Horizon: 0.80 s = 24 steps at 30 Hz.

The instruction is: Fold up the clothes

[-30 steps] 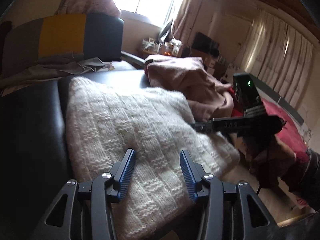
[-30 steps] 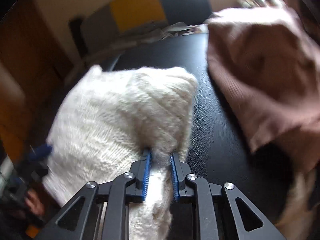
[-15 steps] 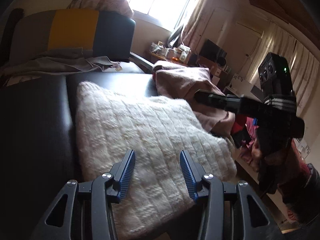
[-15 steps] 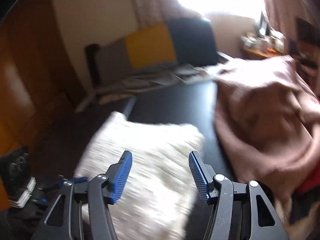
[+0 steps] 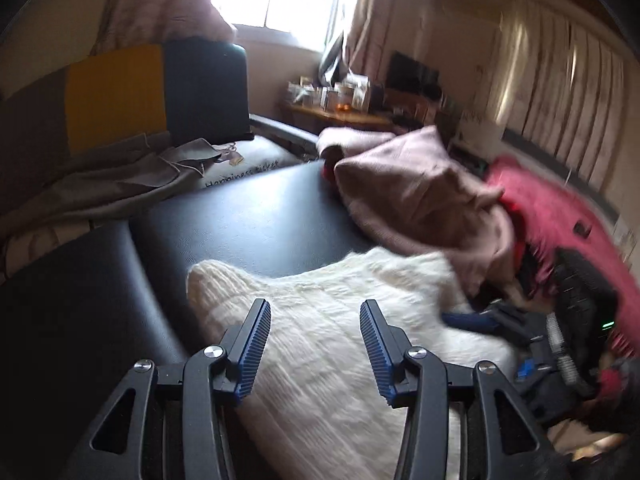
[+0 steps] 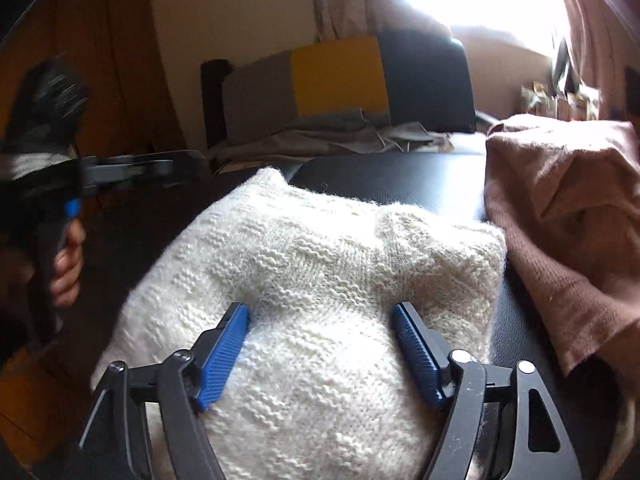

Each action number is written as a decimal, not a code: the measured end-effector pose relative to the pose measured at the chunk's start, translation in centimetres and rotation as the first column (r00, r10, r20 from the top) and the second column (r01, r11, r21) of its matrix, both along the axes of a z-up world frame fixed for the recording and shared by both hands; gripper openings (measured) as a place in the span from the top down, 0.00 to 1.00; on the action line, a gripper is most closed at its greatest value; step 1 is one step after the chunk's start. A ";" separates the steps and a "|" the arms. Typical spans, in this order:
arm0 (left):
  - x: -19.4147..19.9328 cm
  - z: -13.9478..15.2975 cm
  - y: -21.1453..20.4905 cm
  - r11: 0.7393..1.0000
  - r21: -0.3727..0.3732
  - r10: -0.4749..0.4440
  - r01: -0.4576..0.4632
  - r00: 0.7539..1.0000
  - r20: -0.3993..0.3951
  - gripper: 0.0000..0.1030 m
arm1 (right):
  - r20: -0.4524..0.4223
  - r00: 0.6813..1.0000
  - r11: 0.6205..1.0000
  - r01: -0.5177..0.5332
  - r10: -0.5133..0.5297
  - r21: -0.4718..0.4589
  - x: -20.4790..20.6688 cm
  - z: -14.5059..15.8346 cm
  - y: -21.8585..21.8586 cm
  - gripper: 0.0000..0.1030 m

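A folded cream knitted sweater lies on the black leather surface; it also shows in the right wrist view. My left gripper is open and empty, hovering over the sweater's near part. My right gripper is open, its blue pads low over the sweater on either side of a raised fold. In the right wrist view the left gripper shows at the left edge, held by a hand. In the left wrist view the right gripper is a blur at the sweater's right edge.
A crumpled pink-brown garment lies to the right of the sweater, also in the right wrist view. Red cloth lies beyond it. A grey cloth and a yellow-and-dark backrest stand at the back. A cluttered side table stands under the window.
My right gripper let go of the sweater's fold, opened, rose, then came back down over the sweater. My left gripper stayed open and drew back and upward; the sweater now lies folded smaller.
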<state>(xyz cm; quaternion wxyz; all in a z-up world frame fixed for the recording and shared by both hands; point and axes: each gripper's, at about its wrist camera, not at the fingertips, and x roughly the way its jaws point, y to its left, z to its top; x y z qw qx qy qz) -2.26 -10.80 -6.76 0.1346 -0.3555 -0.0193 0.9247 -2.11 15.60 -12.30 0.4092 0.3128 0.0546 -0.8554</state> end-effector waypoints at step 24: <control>2.6 -1.4 -4.1 0.924 0.207 0.311 -0.322 0.947 0.084 0.54 | -0.049 0.998 0.997 -0.033 0.029 -0.071 -0.5 -0.5 0.7 0.18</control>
